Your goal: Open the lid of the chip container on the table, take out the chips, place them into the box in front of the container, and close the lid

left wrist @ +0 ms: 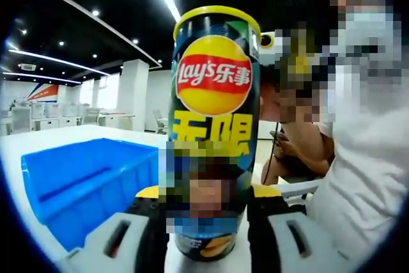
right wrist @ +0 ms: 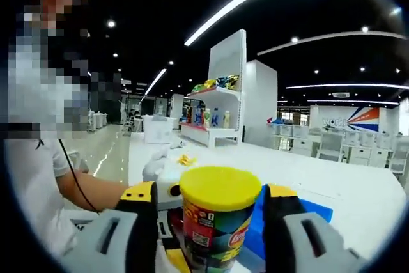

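Your left tool (left wrist: 208,222) had its two jaws pressed on the sides of the chip can (left wrist: 214,126), low down, so it was clamped on it. The can was a tall round tube with a shiny dark wrap and a big red and yellow logo. It stood up straight on the smooth white tabletop (left wrist: 77,135). The yellow lid (right wrist: 220,187) was flat, round and plastic, and it was on top of the can.

Your right tool (right wrist: 211,222) had its jaws on each side of the can just under the lid. You could not tell if they squeezed it or only sat beside it.

The blue box (left wrist: 89,180) was hard plastic with straight walls and an open top. It sat just beside the can.
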### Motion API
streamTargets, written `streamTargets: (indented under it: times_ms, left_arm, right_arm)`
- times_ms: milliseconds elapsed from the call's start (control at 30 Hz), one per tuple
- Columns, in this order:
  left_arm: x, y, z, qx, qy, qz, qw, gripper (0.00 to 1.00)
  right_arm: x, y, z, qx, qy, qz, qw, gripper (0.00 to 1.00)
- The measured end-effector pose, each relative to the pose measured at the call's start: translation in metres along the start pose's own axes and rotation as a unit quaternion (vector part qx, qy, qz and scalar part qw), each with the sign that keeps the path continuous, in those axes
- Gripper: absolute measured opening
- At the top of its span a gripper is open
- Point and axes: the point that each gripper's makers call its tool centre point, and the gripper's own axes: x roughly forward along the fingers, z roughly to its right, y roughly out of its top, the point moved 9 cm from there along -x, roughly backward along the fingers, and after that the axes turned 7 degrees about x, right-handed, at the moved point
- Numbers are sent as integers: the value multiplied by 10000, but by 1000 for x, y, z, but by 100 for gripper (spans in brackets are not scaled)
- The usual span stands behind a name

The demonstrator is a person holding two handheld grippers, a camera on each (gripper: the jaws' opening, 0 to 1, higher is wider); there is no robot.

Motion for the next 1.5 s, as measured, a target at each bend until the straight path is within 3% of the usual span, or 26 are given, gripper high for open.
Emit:
streamTargets:
  times_ms: [133, 333, 500, 933, 1133, 1500]
  left_arm:
    - [0, 0, 0, 15, -10, -17, 10000, 49]
    - [0, 1, 0, 60, -29, -68, 10000, 48]
    - [0, 1, -1, 56, -43, -92, 9999, 48]
    - [0, 1, 0, 146, 18, -141, 9998, 48]
    - [0, 1, 1, 204, 15, -193, 9996, 48]
    - [0, 2, 1, 248, -4, -259, 9994, 47]
  right_arm:
    - [2, -1, 2, 29, -218, 58, 9997, 56]
    - [3, -2, 1, -111, -296, 153, 9994, 55]
    - [3, -1, 3, 52, -385, 251, 9989, 50]
    - [4, -3, 3, 76, -386, 311, 9987, 49]
    - [4, -3, 0, 158, -579, 322, 9977, 46]
    - [3, -3, -1, 571, -671, 297, 9957, 44]
